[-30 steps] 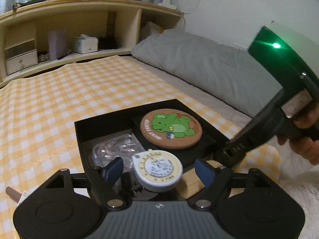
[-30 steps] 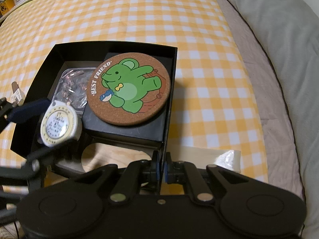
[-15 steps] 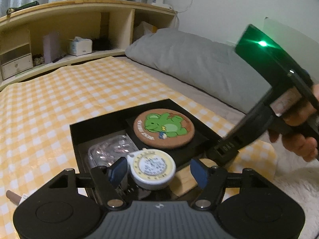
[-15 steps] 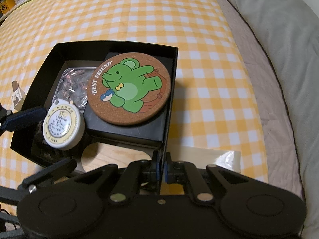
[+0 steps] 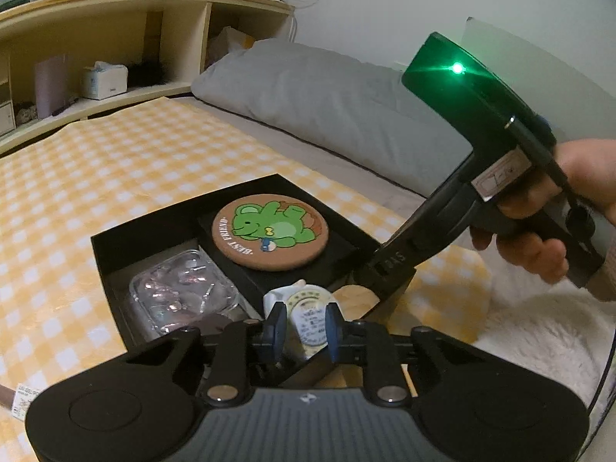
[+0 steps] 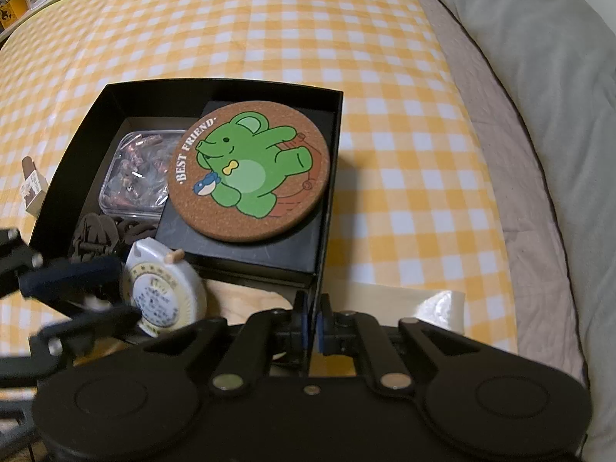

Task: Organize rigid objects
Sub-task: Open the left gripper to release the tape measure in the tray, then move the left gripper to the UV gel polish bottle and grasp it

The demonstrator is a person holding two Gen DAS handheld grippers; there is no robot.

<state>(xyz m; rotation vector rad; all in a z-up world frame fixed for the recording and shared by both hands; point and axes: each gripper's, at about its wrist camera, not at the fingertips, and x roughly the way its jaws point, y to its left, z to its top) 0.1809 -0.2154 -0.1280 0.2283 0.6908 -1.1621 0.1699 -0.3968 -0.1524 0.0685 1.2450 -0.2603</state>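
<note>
My left tool [image 5: 302, 322] was spread wide 0.5 s ago w/ the round tape measure [image 5: 311, 317] loose between its fingers. Now the 2 blue pads [image 5: 278, 321] are pressed in on it, pinching it by its flat faces. It has tipped up on its edge, too; before, it lay flat w/ the label up. So I think I've got it and can put it where I want in the black box [image 6: 69, 161].

It sits at the near end of the box, just beside the small black case w/ the green bear coaster [image 6: 249, 169] on top.

It's a disc, so no real long axis. Its face looks back at my left cam, its little white tab points up and left.

My right tool [image 6: 312, 325] is pressed tight on the box's right wall, same as before, holding it steady.
</note>
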